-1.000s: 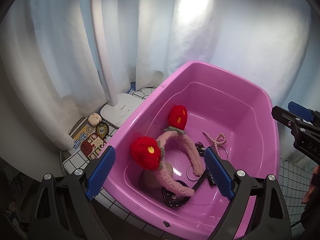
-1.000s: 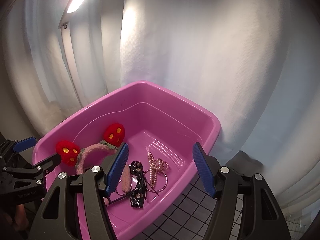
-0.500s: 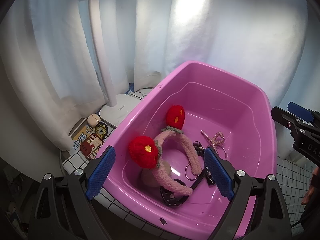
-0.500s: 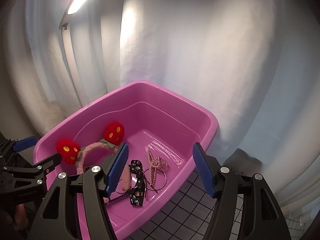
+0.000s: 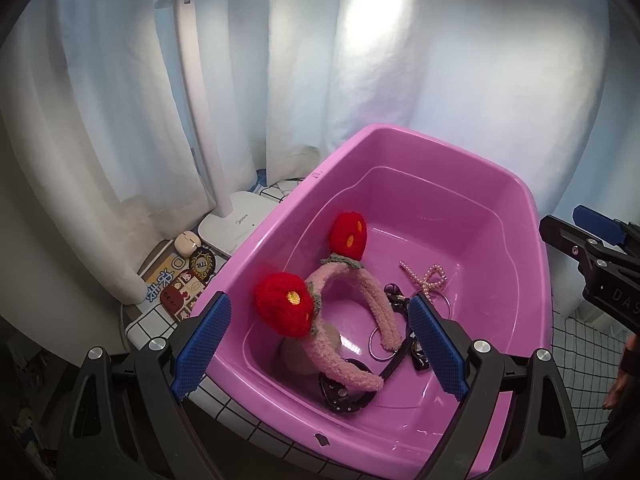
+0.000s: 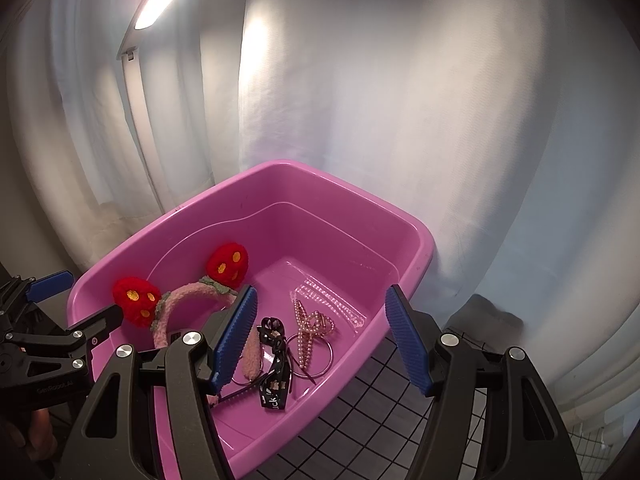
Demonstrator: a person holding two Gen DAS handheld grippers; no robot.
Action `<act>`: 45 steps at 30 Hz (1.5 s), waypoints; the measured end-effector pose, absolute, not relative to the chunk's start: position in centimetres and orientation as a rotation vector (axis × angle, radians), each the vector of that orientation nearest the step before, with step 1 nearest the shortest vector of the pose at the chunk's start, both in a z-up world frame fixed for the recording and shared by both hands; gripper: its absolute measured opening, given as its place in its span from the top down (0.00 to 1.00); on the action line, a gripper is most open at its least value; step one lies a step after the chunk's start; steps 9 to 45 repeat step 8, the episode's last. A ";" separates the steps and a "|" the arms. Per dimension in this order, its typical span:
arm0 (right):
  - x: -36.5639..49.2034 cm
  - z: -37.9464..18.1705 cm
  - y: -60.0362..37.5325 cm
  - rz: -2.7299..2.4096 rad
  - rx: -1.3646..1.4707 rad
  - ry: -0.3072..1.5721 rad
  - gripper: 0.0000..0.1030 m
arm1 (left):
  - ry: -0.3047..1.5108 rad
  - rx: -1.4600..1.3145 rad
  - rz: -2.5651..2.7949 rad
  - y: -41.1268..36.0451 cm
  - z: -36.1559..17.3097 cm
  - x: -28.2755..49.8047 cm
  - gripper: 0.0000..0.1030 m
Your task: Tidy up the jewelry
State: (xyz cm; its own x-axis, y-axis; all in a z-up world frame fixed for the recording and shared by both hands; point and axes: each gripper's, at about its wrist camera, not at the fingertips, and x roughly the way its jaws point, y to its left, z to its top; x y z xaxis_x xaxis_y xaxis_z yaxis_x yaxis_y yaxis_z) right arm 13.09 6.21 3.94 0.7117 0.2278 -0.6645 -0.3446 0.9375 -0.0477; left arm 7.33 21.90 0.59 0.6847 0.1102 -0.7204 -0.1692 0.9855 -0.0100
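A pink plastic tub (image 5: 532, 216) (image 6: 426, 256) holds the jewelry. Inside lie a fuzzy pink headband with two red strawberries (image 5: 352, 316) (image 6: 188, 292), a pearl bow clip (image 5: 430, 274) (image 6: 310, 326), metal hoop rings (image 5: 378, 344) (image 6: 320, 360), a black patterned ribbon (image 6: 274, 368) and a black heart-shaped piece (image 5: 340, 394). My left gripper (image 5: 320, 350) is open and empty, above the tub's near-left corner. My right gripper (image 6: 322, 338) is open and empty, above the tub's near-right side. Each gripper shows at the edge of the other's view.
A white desk lamp (image 5: 240, 216) stands left of the tub, with an earbud case (image 5: 186, 242) and printed cards (image 5: 176, 286) beside its base. White curtains hang behind. The table has a white grid-pattern cover (image 6: 360, 432).
Both grippers have drawn back and up a little from the tub, so it sits lower in both views. The jewelry has not moved.
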 end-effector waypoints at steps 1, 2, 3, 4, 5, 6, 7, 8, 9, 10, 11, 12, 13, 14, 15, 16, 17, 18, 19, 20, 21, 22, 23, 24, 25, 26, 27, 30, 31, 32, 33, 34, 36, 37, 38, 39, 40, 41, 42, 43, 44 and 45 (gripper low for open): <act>13.0 3.9 6.2 0.319 -0.173 0.711 0.38 | 0.804 -0.082 0.158 21.9 0.6 7.4 0.14; 13.0 3.9 6.1 0.319 -0.174 0.711 0.38 | 0.807 -0.087 0.158 22.0 0.6 7.4 0.14; 13.0 3.9 6.1 0.320 -0.173 0.712 0.38 | 0.810 -0.094 0.161 22.1 0.5 7.4 0.14; 13.0 3.9 6.1 0.319 -0.172 0.712 0.38 | 0.812 -0.098 0.164 22.2 0.5 7.4 0.14; 12.9 3.9 6.0 0.319 -0.172 0.712 0.38 | 0.815 -0.101 0.166 22.3 0.4 7.4 0.14; 12.9 3.9 6.0 0.318 -0.172 0.712 0.38 | 0.817 -0.102 0.167 22.4 0.4 7.4 0.14; 12.9 3.9 6.0 0.318 -0.172 0.711 0.38 | 0.817 -0.103 0.169 22.4 0.4 7.5 0.14; 12.9 3.9 6.0 0.319 -0.171 0.712 0.38 | 0.816 -0.102 0.170 22.5 0.4 7.4 0.14; 12.9 3.9 6.0 0.319 -0.171 0.712 0.38 | 0.816 -0.102 0.170 22.5 0.4 7.4 0.14; 12.9 3.9 6.0 0.319 -0.171 0.712 0.38 | 0.816 -0.102 0.170 22.5 0.4 7.4 0.14; 12.9 3.9 6.0 0.319 -0.171 0.712 0.38 | 0.816 -0.102 0.170 22.5 0.4 7.4 0.14; 12.9 3.9 6.0 0.319 -0.171 0.712 0.38 | 0.816 -0.102 0.170 22.5 0.4 7.4 0.14; 12.9 3.9 6.0 0.319 -0.171 0.712 0.38 | 0.816 -0.102 0.170 22.5 0.4 7.4 0.14; 12.9 3.9 6.0 0.319 -0.171 0.712 0.38 | 0.816 -0.102 0.170 22.5 0.4 7.4 0.14; 12.9 3.9 6.0 0.319 -0.171 0.712 0.38 | 0.816 -0.102 0.170 22.5 0.4 7.4 0.14; 12.9 3.9 6.0 0.319 -0.171 0.712 0.38 | 0.816 -0.102 0.170 22.5 0.4 7.4 0.14; 12.9 3.9 6.0 0.319 -0.171 0.712 0.38 | 0.816 -0.102 0.170 22.5 0.4 7.4 0.14; 12.9 3.9 6.0 0.319 -0.171 0.712 0.38 | 0.816 -0.102 0.170 22.5 0.4 7.4 0.14; 12.9 3.9 6.0 0.319 -0.171 0.712 0.38 | 0.816 -0.102 0.170 22.5 0.4 7.4 0.14; 12.9 3.9 6.0 0.319 -0.171 0.712 0.38 | 0.816 -0.102 0.170 22.5 0.4 7.4 0.14; 12.9 3.9 6.0 0.319 -0.171 0.712 0.38 | 0.816 -0.102 0.170 22.5 0.4 7.4 0.14; 12.9 3.9 6.0 0.319 -0.171 0.712 0.38 | 0.816 -0.102 0.170 22.5 0.4 7.4 0.14; 12.9 3.9 6.0 0.319 -0.171 0.712 0.38 | 0.816 -0.102 0.170 22.5 0.4 7.4 0.14; 12.9 3.9 6.0 0.319 -0.171 0.712 0.38 | 0.816 -0.102 0.170 22.5 0.4 7.4 0.14; 12.9 3.9 6.0 0.319 -0.171 0.712 0.38 | 0.816 -0.102 0.170 22.5 0.4 7.4 0.14; 12.9 3.9 6.0 0.319 -0.171 0.712 0.38 | 0.816 -0.102 0.170 22.5 0.4 7.4 0.14; 12.9 3.9 6.0 0.319 -0.171 0.712 0.38 | 0.816 -0.102 0.170 22.5 0.4 7.4 0.14; 12.9 3.9 6.0 0.319 -0.171 0.712 0.38 | 0.816 -0.102 0.170 22.5 0.4 7.4 0.14; 12.9 3.9 6.0 0.319 -0.171 0.712 0.38 | 0.816 -0.102 0.170 22.5 0.4 7.4 0.14; 12.9 3.9 6.0 0.319 -0.171 0.712 0.38 | 0.816 -0.102 0.170 22.5 0.4 7.4 0.14; 12.9 3.9 6.0 0.319 -0.171 0.712 0.38 | 0.816 -0.102 0.170 22.5 0.4 7.4 0.14; 12.9 3.9 6.0 0.319 -0.171 0.712 0.38 | 0.816 -0.102 0.170 22.5 0.4 7.4 0.14; 12.9 3.9 6.0 0.319 -0.171 0.712 0.38 | 0.816 -0.102 0.170 22.5 0.4 7.4 0.14; 12.9 3.9 6.0 0.319 -0.171 0.712 0.38 | 0.816 -0.102 0.170 22.5 0.4 7.4 0.14; 12.9 3.9 6.0 0.319 -0.171 0.712 0.38 | 0.816 -0.102 0.170 22.5 0.4 7.4 0.14; 12.9 3.9 6.0 0.319 -0.171 0.712 0.38 | 0.816 -0.102 0.170 22.5 0.4 7.4 0.14; 12.9 3.9 6.0 0.319 -0.171 0.712 0.38 | 0.816 -0.102 0.170 22.5 0.4 7.4 0.14; 12.9 3.9 6.0 0.319 -0.171 0.712 0.38 | 0.816 -0.102 0.170 22.5 0.4 7.4 0.14; 12.9 3.9 6.0 0.319 -0.171 0.712 0.38 | 0.816 -0.102 0.170 22.5 0.4 7.4 0.14; 12.9 3.9 6.0 0.319 -0.171 0.712 0.38 | 0.816 -0.102 0.170 22.5 0.4 7.4 0.14; 12.9 3.9 6.0 0.319 -0.171 0.712 0.38 | 0.816 -0.102 0.170 22.5 0.4 7.4 0.14; 12.9 3.9 6.0 0.319 -0.171 0.712 0.38 | 0.816 -0.102 0.170 22.5 0.4 7.4 0.14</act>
